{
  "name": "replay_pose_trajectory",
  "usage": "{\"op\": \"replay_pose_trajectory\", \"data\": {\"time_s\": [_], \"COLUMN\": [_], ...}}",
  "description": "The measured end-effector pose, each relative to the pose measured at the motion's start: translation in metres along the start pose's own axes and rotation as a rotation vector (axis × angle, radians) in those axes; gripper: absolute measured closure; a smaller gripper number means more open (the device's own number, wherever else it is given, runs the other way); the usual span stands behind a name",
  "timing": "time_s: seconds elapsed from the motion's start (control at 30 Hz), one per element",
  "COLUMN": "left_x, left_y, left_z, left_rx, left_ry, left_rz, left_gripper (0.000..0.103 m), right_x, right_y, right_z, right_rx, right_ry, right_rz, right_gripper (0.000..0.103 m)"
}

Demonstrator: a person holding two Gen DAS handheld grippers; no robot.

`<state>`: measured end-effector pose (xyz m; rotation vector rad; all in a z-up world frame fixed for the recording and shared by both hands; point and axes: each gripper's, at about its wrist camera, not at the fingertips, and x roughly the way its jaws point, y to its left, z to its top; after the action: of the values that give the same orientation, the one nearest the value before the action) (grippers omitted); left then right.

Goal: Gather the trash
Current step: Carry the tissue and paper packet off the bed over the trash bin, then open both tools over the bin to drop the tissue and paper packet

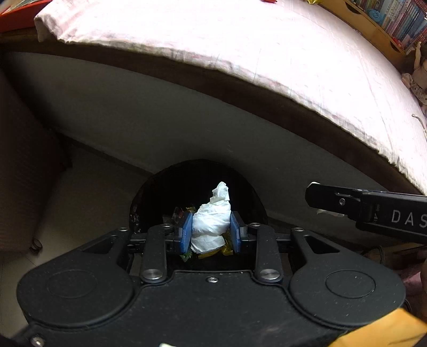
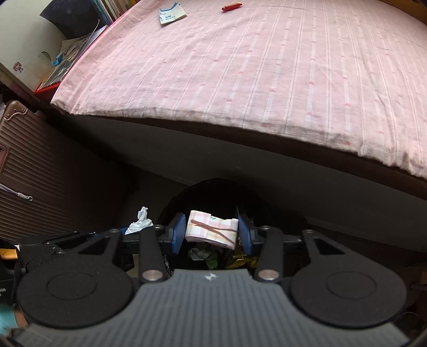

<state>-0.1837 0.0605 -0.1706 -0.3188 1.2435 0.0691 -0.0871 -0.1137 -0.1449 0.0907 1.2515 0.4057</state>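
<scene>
My left gripper (image 1: 210, 231) is shut on a crumpled white tissue (image 1: 210, 221), held over the mouth of a black bin (image 1: 197, 170) on the floor beside the bed. Coloured wrappers (image 1: 226, 247) lie inside the bin. My right gripper (image 2: 212, 232) is shut on a folded pink checked paper packet (image 2: 210, 229) above the same black bin (image 2: 221, 186), where more wrappers (image 2: 205, 255) show. The white tissue (image 2: 140, 220) and the left gripper appear at the lower left of the right wrist view. A red wrapper (image 2: 231, 6) and a white-and-blue packet (image 2: 172, 13) lie on the bed.
A bed with a pink striped sheet (image 2: 253, 80) overhangs a dark bed frame (image 2: 240, 160) behind the bin. A ribbed brown suitcase (image 2: 32, 173) stands at the left. Bookshelves (image 1: 395, 18) line the far side of the bed. The right gripper's body (image 1: 373, 211) reaches in from the right.
</scene>
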Motion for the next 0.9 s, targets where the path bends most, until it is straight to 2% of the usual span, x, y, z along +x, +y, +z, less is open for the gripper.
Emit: {"op": "replay_pose_trajectory", "data": {"time_s": [0.27,0.67,0.9], "left_x": [0.017,0.053,0.099], "left_y": [-0.001,0.010,0.023], "left_z": [-0.002,-0.010,-0.011], "left_rx": [0.003,-0.016,-0.033], "left_ry": [0.046,0.129,0.241], "left_rz": [0.001,0.008,0.061], "left_gripper": [0.074,0.074,0.074], "right_x": [0.013,0.042,0.073], "right_y": [-0.005,-0.004,-0.006], "right_z": [0.001,-0.015,-0.013], "right_rx": [0.027,0.029,0.051], "right_ry": [0.033,0.102,0.147], "right_rz": [-0.003,-0.029,-0.051], "right_gripper": [0.054,0.054,0.054]}}
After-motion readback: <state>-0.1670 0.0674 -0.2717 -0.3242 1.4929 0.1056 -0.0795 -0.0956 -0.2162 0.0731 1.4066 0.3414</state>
